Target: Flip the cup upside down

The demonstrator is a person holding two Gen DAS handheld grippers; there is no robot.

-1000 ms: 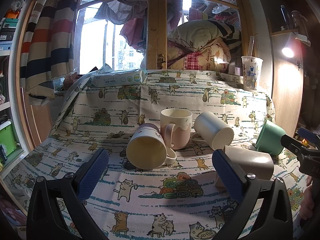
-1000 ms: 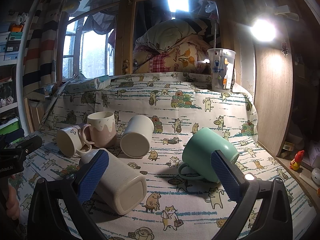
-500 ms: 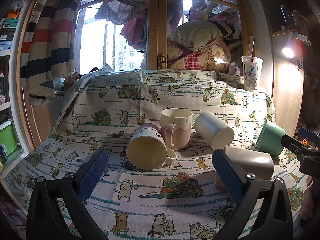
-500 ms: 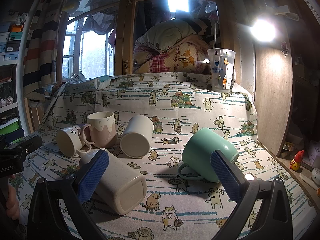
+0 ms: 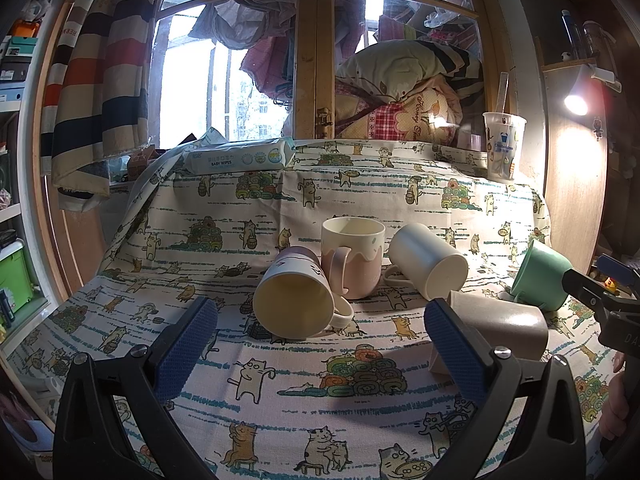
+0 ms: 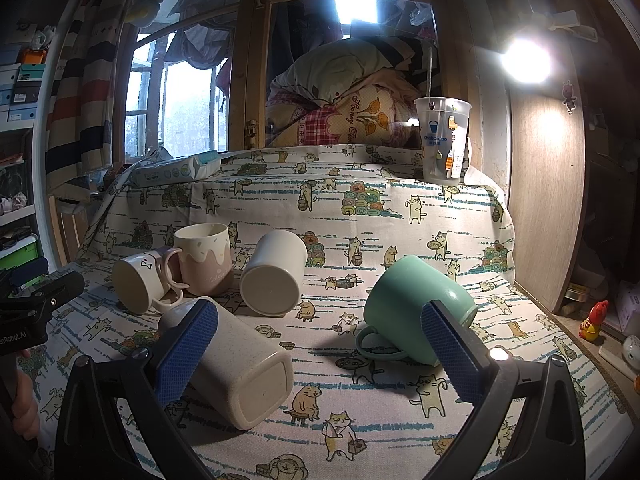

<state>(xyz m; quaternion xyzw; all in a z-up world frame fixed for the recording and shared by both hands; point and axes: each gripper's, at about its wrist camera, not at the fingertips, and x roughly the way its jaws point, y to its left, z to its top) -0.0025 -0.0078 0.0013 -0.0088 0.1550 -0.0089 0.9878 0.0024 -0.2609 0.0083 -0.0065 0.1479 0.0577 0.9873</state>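
The green cup lies tilted on its side on the cat-print desk, well to the right of the pink mug, handle toward you. Your right tool is spread wide and empty, as is the left tool; straddle the cup's body, clamp firmly, then roll its rim down.

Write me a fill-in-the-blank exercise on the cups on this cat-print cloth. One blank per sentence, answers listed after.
1. The only mug standing upright is the pink mug, whose upper part is glazed ____.
2. The green mug lies tipped over with its ____ resting on the cloth.
3. Both the left gripper and the right gripper have their jaws ____, holding nothing.
4. The clear plastic cup stands at the back with a ____ sticking out of it.

Answers: cream; handle; open; straw
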